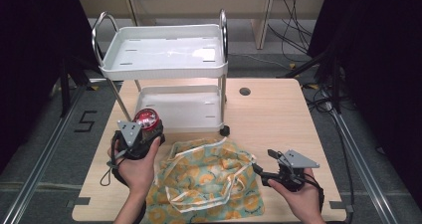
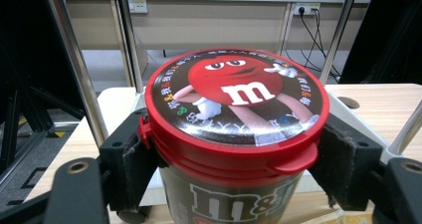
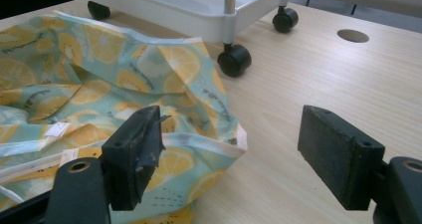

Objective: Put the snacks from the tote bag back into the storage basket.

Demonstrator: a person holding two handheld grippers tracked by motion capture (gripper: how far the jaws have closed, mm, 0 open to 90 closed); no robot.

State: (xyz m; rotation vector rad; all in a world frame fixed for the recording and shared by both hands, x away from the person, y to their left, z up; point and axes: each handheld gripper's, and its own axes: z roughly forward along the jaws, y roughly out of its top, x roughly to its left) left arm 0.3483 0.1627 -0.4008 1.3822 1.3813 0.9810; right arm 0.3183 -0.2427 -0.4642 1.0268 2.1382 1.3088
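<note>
On the wooden counter (image 1: 278, 114), high view: a white two-tier trolley (image 1: 164, 59) stands at the far side, chrome handles at both ends. In front of it lies a crumpled cloth bag (image 1: 209, 184) printed with lemon slices, white drawstrings loose across it. Left gripper (image 1: 142, 129) sits at the trolley's near left corner, held in the person's left hand (image 1: 137, 167), its jaws clamped on an M&M's candy tub (image 1: 148, 119) with a red lid; the tub is upright, just left of the bag. Right gripper (image 1: 266, 162) is held low at the bag's right edge, in the right hand (image 1: 298, 196).

Left gripper view: tub (image 2: 234, 134) fills the space between both padded jaws, pads pressed on its sides just under the red lid (image 2: 236, 92). Lid shows the red candy character. Trolley posts (image 2: 79, 64) rise behind; counter (image 2: 388, 104) visible at right.

Right gripper view: jaws stand wide apart, gripping nothing. The left jaw hangs over the bag's (image 3: 99, 94) hemmed corner; whether it touches the cloth, cannot tell. The right jaw is over bare counter (image 3: 308, 74). Trolley castors (image 3: 235, 59) stand just beyond the bag.
</note>
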